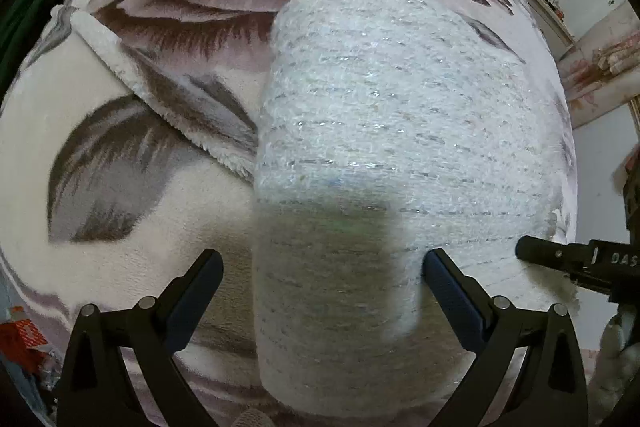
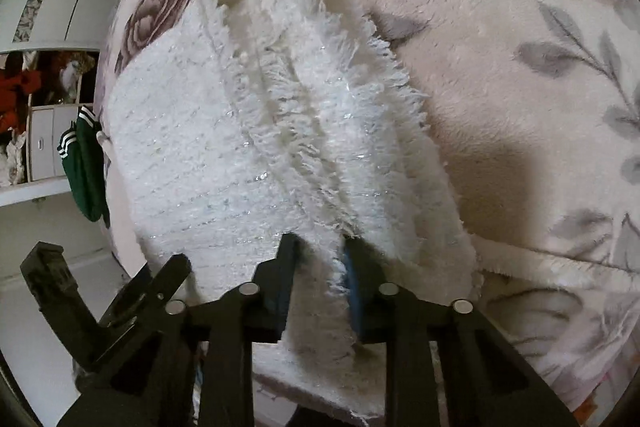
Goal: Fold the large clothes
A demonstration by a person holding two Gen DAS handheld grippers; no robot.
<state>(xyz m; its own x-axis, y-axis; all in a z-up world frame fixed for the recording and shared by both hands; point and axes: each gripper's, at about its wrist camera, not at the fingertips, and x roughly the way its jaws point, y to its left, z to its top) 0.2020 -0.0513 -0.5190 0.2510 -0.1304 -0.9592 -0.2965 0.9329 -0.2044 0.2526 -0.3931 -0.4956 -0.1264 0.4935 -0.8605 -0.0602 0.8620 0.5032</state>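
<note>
While the right gripper (image 2: 318,267) is pinching the fringed edge of the white knit garment (image 2: 248,131) between its blue pads (image 2: 354,287), the left gripper (image 1: 322,269) is hanging spread wide over the same piece, gripping nothing. That fuzzy knit (image 1: 380,115) is lying flat on the floral blanket (image 1: 120,155), folded into a long band (silvery threads glinting across it). It is looking soft, light and floppy, likely to sag and stretch wherever it is unsupported, so the firmer folded edge or a corner seems the better hold than the loose fringe. Farther off, a green striped garment (image 2: 86,167) is hanging by the wardrobe (image 2: 52,147).
</note>
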